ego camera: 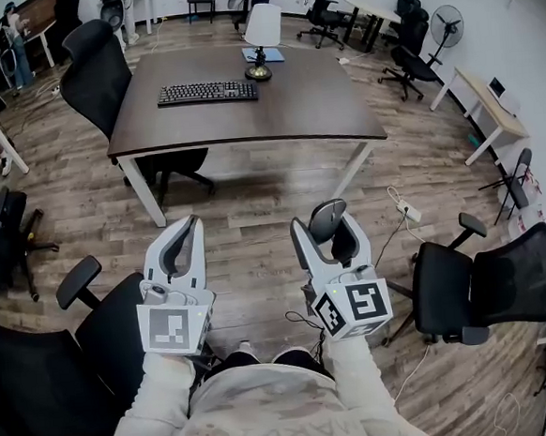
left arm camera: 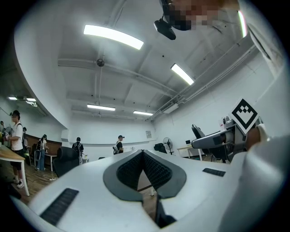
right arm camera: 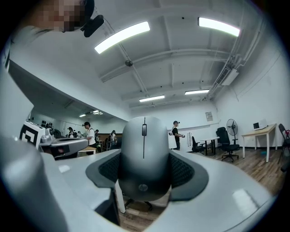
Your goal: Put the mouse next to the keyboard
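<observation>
the left gripper (ego camera: 181,227) and right gripper (ego camera: 327,222) are white plastic with black-and-white marker cubes (ego camera: 173,328); the sleeves (ego camera: 151,405) are cream fleece.

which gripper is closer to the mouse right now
Right. The right gripper has the mouse clamped between its jaws; the left gripper is off to the mouse's left, jaws together and empty.

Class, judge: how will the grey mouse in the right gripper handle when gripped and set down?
Probably rigid: the mouse shows no dent between the ribbed pads. Its smooth, rounded shell looks slippery, so it might slide in a loose grip.
</observation>
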Available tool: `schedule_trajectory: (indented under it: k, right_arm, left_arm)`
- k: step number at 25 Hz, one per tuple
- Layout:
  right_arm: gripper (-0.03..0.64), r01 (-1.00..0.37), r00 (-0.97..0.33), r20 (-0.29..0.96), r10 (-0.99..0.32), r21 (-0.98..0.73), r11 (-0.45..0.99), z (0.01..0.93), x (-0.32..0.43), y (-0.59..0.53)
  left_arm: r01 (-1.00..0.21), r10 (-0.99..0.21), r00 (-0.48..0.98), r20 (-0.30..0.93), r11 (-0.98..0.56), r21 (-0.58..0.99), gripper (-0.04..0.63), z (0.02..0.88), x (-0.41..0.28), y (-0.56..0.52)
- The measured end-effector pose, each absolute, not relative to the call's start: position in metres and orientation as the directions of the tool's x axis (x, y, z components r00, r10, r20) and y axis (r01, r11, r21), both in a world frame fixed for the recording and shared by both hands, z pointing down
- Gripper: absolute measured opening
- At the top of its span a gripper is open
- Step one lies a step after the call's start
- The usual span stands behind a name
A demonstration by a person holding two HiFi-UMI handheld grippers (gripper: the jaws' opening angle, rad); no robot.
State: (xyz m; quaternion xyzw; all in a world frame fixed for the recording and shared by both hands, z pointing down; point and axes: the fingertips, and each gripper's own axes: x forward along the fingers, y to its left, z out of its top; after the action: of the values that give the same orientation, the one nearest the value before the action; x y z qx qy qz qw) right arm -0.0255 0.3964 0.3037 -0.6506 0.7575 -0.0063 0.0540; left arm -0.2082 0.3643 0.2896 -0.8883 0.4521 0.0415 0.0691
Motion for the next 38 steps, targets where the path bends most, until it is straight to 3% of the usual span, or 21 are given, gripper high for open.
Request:
schedule_trajectory:
  k: [16, 38]
  right_arm:
    - [0.307, -0.987, -0.161, -0.068, -0.985, -0.009, 0.162, 0.309, -0.01, 0.329]
    - [0.307, -0.973, -0.224, -0.072, -0.972, -0.04, 0.227, 0.309, 0.118, 0.192]
  left_arm:
    - [-0.812, -0.799, 0.584, -0.144, -0.577, -0.089, 0.006, 0.297, -0.188, 0.295]
    - [-0.842, -0.819, 0.539, -0.198, -0.518, -0.152, 0.006, 0.279, -0.063, 0.174]
